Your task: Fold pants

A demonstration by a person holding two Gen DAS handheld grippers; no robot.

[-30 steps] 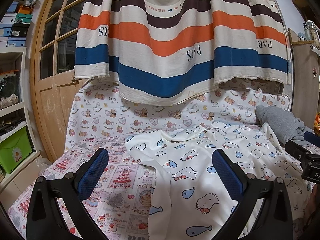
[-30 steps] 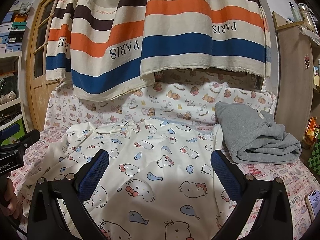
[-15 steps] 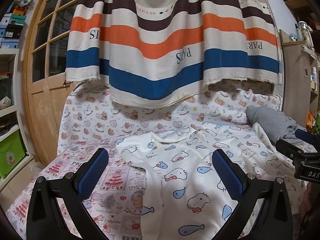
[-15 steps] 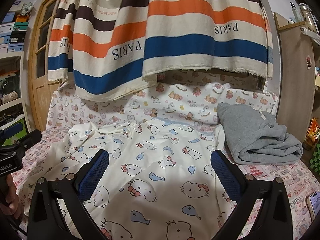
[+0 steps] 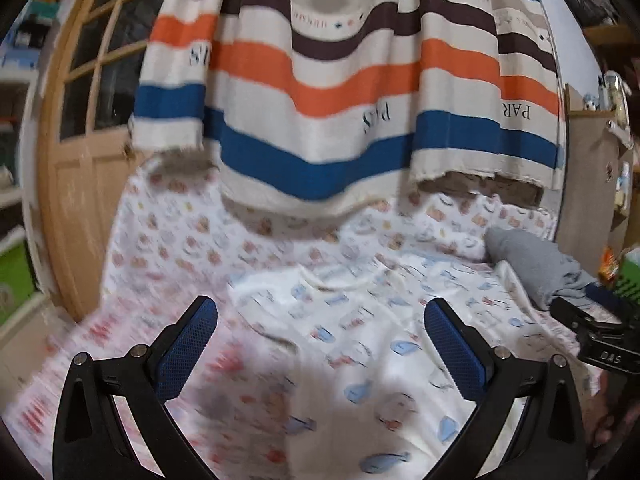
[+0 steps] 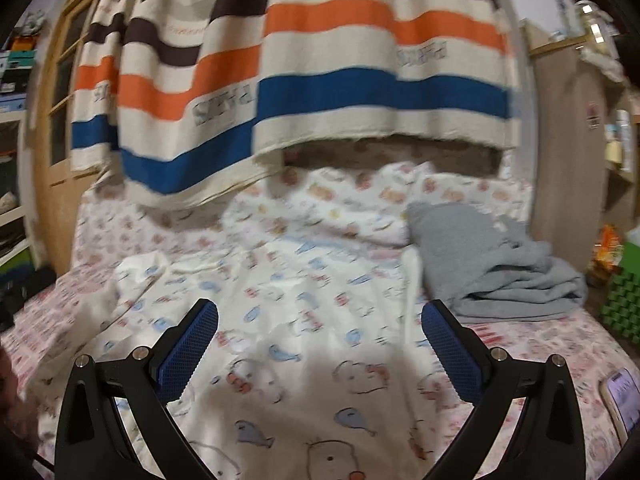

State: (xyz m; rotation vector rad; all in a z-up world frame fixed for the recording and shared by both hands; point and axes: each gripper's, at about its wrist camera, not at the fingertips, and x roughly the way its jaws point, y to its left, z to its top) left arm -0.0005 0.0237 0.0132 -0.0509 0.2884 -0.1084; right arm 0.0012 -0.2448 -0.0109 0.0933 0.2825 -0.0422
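Both tongs gape wide and hold nothing: the left gripper (image 5: pixel 320 344) and right gripper (image 6: pixel 319 344) hang above white cartoon-print pants (image 6: pixel 304 320) spread mid-frame on the bed (image 5: pixel 160 240). Only the right view shows the whole grey folded garment (image 6: pixel 496 264) and a phone (image 6: pixel 622 396), cut off lower right. Blur smears the prints.

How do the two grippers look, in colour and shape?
Both look alike. The left gripper and the right gripper each have two black angular arms with silver screws, ending in blue textured pads. White lettering marks the black body seen at the left view's edge.
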